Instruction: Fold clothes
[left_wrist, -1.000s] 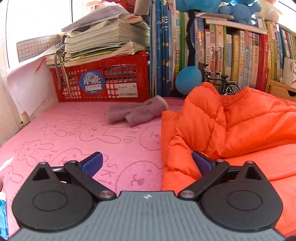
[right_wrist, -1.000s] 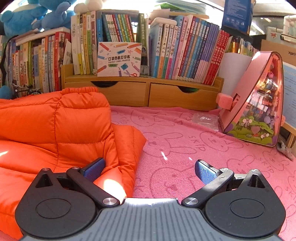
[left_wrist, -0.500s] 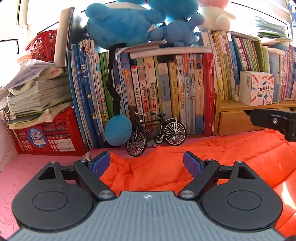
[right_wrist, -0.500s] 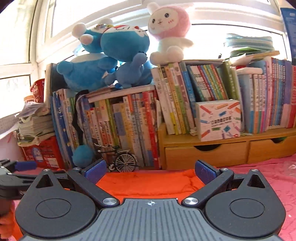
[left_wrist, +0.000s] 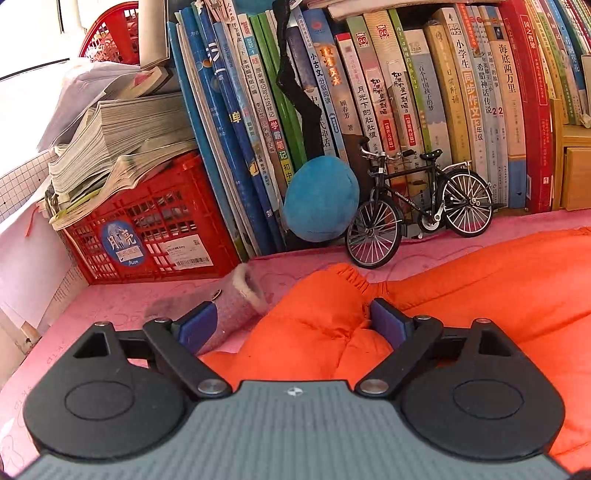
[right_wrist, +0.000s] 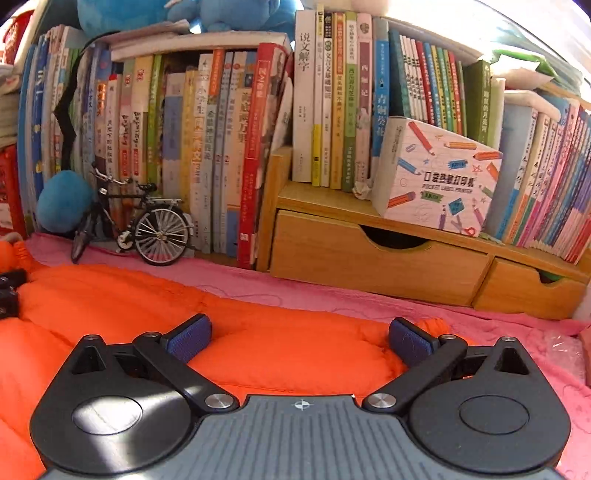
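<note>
While both hand-held grippers (left_wrist: 291, 317) (right_wrist: 300, 338) gape, opening leftward, they hide the orange jacket's (left_wrist: 498, 295) folds.

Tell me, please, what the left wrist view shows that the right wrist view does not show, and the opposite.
Only the left wrist view shows the grey glove lying on the pink cloth, the paper stack on the red crate, and the left gripper, its jaws opening around a puffy sleeve end.

Only the right wrist view shows the wooden drawers, the label printer box and the right gripper.

Both show the orange jacket, the toy bicycle, the blue plush ball and the row of books.
</note>
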